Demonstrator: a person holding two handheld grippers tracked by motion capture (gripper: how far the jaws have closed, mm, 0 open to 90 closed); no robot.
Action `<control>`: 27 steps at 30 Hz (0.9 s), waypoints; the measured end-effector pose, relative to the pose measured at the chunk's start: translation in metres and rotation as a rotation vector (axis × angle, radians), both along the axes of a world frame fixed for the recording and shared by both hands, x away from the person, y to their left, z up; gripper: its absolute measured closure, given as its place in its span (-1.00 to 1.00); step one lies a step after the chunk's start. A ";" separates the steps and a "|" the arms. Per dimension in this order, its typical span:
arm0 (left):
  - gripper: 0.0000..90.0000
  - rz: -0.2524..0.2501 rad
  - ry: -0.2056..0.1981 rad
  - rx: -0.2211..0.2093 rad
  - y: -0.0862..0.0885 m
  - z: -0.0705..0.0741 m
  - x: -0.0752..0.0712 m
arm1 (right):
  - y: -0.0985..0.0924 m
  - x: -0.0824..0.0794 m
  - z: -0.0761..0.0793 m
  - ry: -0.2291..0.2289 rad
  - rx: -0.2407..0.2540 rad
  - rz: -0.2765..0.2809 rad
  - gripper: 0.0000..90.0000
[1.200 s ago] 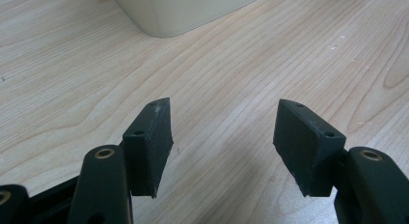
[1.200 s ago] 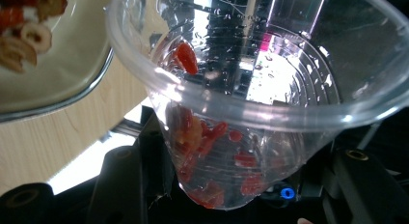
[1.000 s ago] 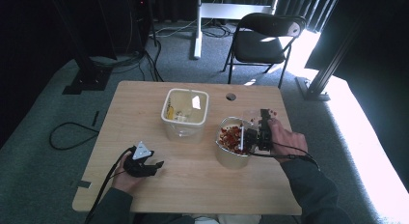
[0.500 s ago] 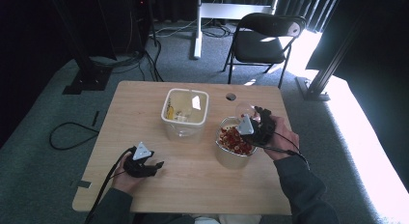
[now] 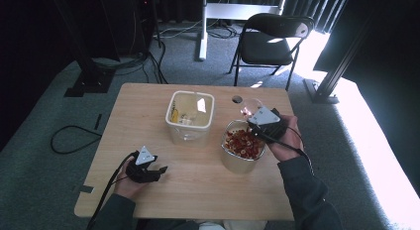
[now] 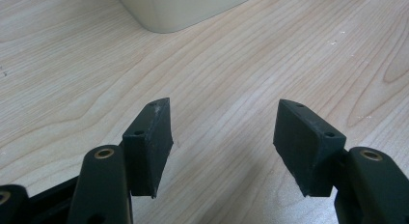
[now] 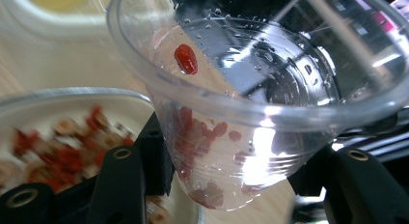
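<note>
**Cup tipped over bowl at table's right**

Right gripper [image 5: 252, 122] is clamped on a clear cup [image 7: 251, 113], tilted over the bowl [image 5: 233, 158] of red bits near the right edge. Left gripper [image 6: 224, 142], jaws apart, rests on bare wood near the front left, well clear of the tub [image 5: 190, 136] at centre.

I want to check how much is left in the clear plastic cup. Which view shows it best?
The right gripper view: the clear plastic cup sits close up between the right claw's jaws, one red piece stuck inside. The high view shows it as a faint glint beside the right hand. The left gripper view faces bare table.
</note>
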State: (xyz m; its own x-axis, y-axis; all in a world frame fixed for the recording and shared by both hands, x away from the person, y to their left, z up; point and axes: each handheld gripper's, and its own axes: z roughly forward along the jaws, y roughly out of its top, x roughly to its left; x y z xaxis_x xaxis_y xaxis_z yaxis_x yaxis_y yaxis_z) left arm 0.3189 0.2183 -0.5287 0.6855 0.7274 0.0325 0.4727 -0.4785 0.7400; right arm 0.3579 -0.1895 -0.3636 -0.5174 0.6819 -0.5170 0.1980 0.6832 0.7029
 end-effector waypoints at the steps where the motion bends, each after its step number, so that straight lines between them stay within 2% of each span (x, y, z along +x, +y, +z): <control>1: -0.13 0.000 0.000 0.000 0.000 0.000 0.000 | 0.000 0.001 0.001 0.004 0.016 0.004 0.00; 8: -0.13 0.000 0.000 0.000 0.000 0.000 0.000 | -0.003 0.007 0.010 0.084 0.211 0.061 0.00; 11: -0.13 -0.001 0.001 0.000 0.000 0.000 0.000 | -0.001 0.010 0.013 0.117 0.276 0.082 0.00; 14: -0.13 0.000 0.001 -0.001 0.000 0.000 0.000 | 0.003 0.014 0.016 0.143 0.321 0.098 0.00; 18: -0.13 -0.002 0.000 0.000 0.000 0.000 0.000 | 0.015 0.016 0.019 0.151 0.330 0.118 0.00; 27: -0.13 -0.005 0.000 -0.001 0.000 0.000 0.001 | 0.054 0.023 0.033 0.169 0.348 0.206 -0.01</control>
